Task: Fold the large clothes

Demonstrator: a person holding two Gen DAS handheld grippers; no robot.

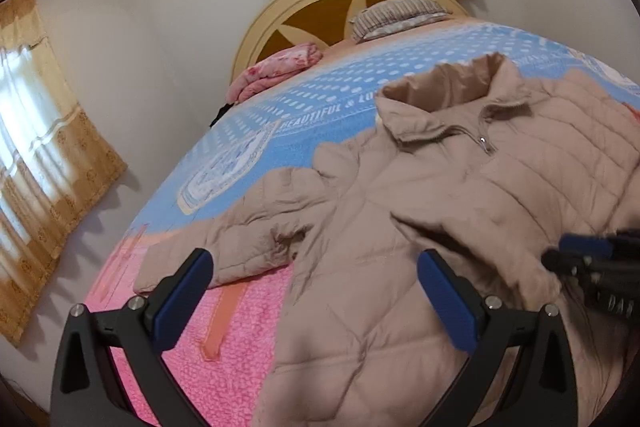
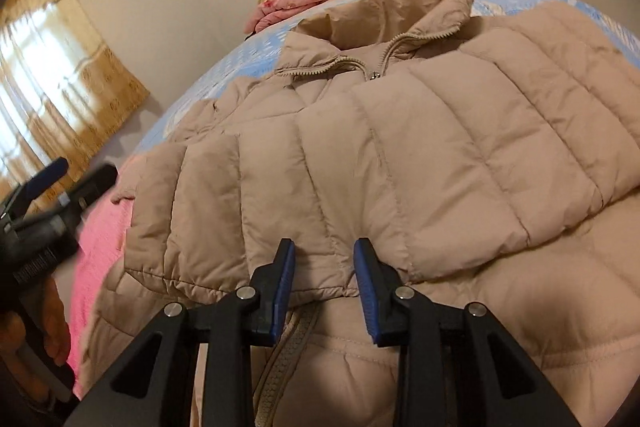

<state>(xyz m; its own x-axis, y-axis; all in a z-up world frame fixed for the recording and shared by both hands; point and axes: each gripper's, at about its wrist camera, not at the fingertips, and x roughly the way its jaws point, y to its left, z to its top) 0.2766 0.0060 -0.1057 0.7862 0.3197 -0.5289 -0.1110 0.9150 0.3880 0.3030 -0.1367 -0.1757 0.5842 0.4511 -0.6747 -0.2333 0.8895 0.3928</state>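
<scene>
— Found the right gripper (image 2: pixel 324 255) with jaws parted, straddling the cuff of the quilted beige sleeve (image 2: pixel 320 167) laid across the chest. Not pinching, judging by the gap.
— And the left gripper (image 1: pixel 316 263)?
— Spread wide, holding nothing, hovering low in the frame over the beige quilted puffer jacket (image 1: pixel 460 195), near its outstretched sleeve (image 1: pixel 248 223) left of centre.
— Whereabouts of the jacket?
— Lying zipped and flat, collar up-frame, on the blue-and-pink bed blanket (image 1: pixel 320 99).
— Step?
— Probably sleeves inward: one folded, one not yet.
— Next?
— Likely closing on the outstretched cuff and carrying it rightward across the chest, minding puffy springback.
</scene>
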